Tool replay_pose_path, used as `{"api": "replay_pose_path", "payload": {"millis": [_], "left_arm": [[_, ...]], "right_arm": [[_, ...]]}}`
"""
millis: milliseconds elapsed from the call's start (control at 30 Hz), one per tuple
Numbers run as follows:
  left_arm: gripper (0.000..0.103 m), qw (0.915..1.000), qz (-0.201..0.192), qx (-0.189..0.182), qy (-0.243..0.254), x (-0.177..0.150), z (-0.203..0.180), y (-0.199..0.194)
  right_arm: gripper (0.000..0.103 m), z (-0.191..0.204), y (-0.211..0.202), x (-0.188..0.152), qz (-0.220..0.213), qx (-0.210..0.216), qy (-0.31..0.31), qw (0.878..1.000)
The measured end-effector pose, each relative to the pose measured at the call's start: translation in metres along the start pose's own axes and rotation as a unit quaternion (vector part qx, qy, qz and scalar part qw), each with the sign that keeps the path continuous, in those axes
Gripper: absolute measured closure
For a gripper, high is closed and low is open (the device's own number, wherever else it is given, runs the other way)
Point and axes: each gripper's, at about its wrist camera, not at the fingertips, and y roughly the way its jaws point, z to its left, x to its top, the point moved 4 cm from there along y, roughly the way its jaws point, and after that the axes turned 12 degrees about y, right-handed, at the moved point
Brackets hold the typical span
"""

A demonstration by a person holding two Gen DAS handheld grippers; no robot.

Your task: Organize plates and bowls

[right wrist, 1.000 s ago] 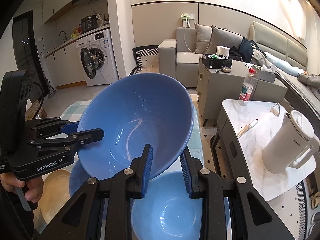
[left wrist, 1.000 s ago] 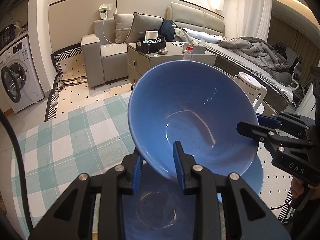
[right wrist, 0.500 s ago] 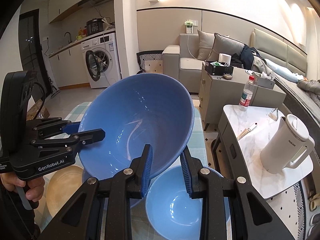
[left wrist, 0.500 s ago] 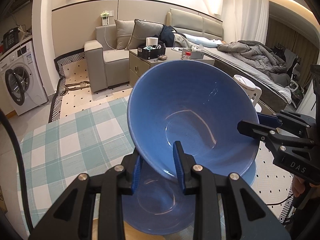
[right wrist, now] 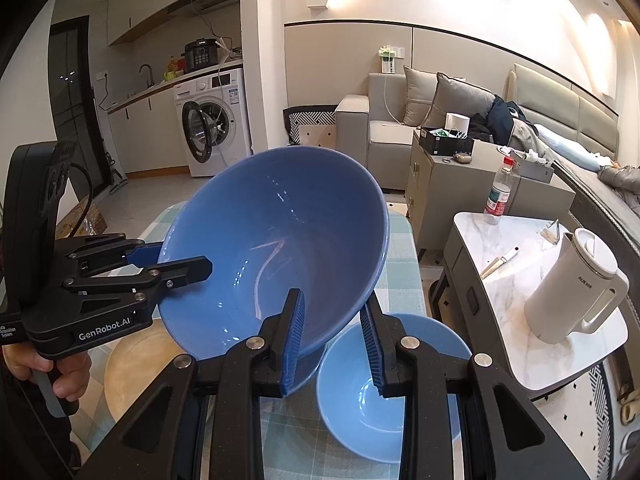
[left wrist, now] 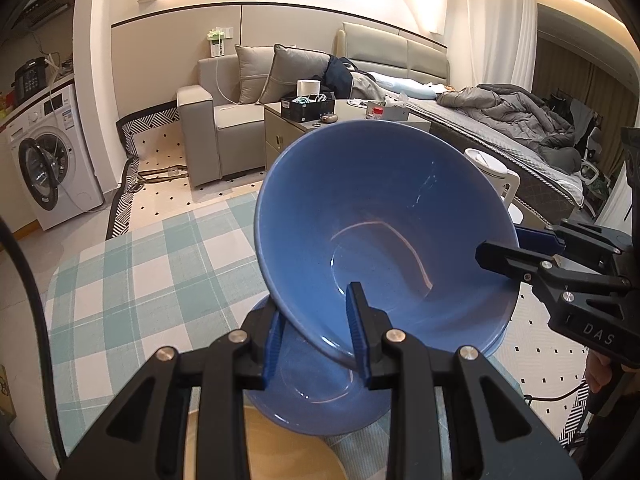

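Both grippers' fingers (left wrist: pixel 356 320) clamp the blue bowl (left wrist: pixel 384 232).

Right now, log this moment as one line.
left gripper: shut on blue bowl rim | right gripper: shut on same rim | bowl: tilted, lifted over table

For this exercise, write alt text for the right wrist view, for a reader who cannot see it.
Both grippers, right and left, clamp the rim of a tilted dark blue bowl above a checked tablecloth. Below sit a light blue bowl and a tan plate; a white kettle stands on a side table.
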Motion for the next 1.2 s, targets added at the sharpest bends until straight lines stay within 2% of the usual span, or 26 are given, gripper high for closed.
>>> {"api": "replay_pose_path", "payload": {"millis": [600,1200], "left_arm": [[0.075,0.9997,0.009,0.014,-0.017,-0.031,0.007,-0.009],[0.075,0.9991,0.031,0.011,-0.026,-0.056,0.011,0.009]], "right_arm": [[0.074,0.018,0.017,-0.024,0.021,0.022,-0.004,1.0],[0.073,0.02,0.037,-0.044,0.033,0.037,0.014,0.999]]}}
